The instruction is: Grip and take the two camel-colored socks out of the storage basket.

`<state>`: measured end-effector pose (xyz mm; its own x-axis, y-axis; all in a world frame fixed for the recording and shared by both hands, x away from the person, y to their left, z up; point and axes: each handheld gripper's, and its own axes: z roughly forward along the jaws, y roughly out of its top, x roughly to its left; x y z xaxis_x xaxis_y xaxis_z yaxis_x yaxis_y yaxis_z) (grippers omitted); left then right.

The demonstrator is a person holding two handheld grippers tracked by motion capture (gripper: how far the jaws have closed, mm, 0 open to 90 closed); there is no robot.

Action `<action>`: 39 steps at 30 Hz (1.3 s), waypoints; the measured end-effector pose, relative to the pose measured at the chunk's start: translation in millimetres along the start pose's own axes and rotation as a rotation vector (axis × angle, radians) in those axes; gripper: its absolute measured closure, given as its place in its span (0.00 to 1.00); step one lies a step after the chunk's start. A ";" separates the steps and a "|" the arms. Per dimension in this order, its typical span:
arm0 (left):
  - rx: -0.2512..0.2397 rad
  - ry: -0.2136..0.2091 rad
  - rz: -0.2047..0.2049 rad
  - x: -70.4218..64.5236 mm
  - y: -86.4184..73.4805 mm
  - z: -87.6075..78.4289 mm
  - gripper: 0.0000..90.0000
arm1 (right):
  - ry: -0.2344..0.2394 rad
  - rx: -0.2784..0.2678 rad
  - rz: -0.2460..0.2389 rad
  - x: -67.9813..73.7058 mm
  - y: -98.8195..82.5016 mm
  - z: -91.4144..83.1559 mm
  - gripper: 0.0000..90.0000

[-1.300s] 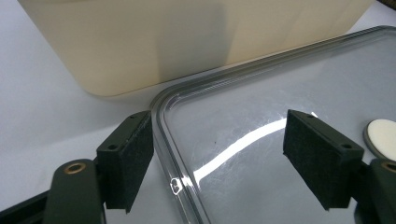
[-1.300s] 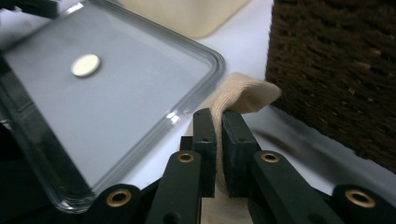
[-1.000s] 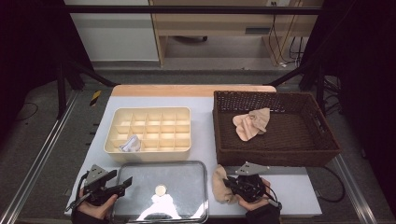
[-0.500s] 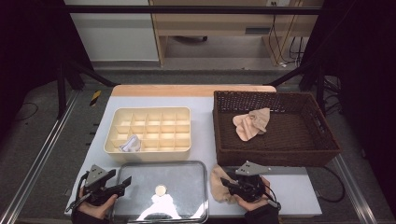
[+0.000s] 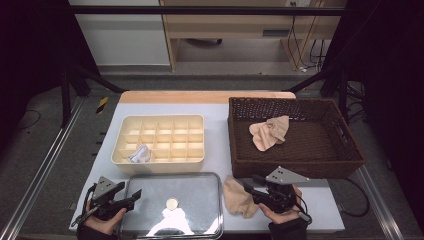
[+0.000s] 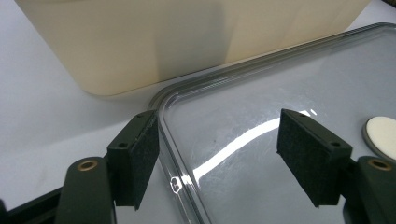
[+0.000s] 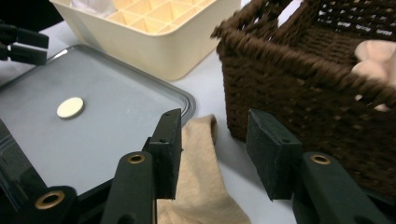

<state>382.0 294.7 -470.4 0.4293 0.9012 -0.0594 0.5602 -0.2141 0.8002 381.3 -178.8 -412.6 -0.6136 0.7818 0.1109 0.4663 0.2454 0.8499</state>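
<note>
One beige sock (image 5: 239, 197) flat on surface at right gripper's (image 5: 254, 195) nine o'clock — fingers just opening, nothing between. Left gripper (image 5: 134, 196) wide, astride lid (image 5: 195, 200) edge. Next, likely — regrasp and fold.

The beige sock (image 7: 201, 182) runs off the bottom edge, right gripper view.

Take the clear lid (image 5: 172, 205) as your reference. Directly behind it, the cream divider box (image 5: 159, 144) stands close, leaving only a thin strip of table. To its right, the beige sock (image 5: 239, 196) lies in the narrow lane before the wicker basket (image 5: 295, 165), whose tall front wall blocks passage there. To its left, bare table gives you free room.
</note>
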 end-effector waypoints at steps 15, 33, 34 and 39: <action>-0.001 0.009 -0.001 0.6 0.0 0.7 0.32 | -0.074 -0.095 0.002 -14.5 37.4 -22.1 0.59; -0.003 0.016 0.001 1.3 0.0 1.2 0.33 | -0.213 -0.123 0.043 -60.8 98.3 -8.4 0.53; -0.003 0.016 0.001 1.3 0.0 1.3 0.33 | -0.215 -0.128 0.053 -66.0 103.5 -6.2 0.51; -0.003 0.020 0.003 1.1 -0.1 1.8 0.33 | -0.222 -0.135 0.065 -75.9 112.1 -2.1 0.50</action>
<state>383.7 295.0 -471.6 0.4170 0.9078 -0.0451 0.5566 -0.2158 0.8023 478.8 -211.8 -324.6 -0.4233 0.9037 0.0643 0.4021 0.1237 0.9072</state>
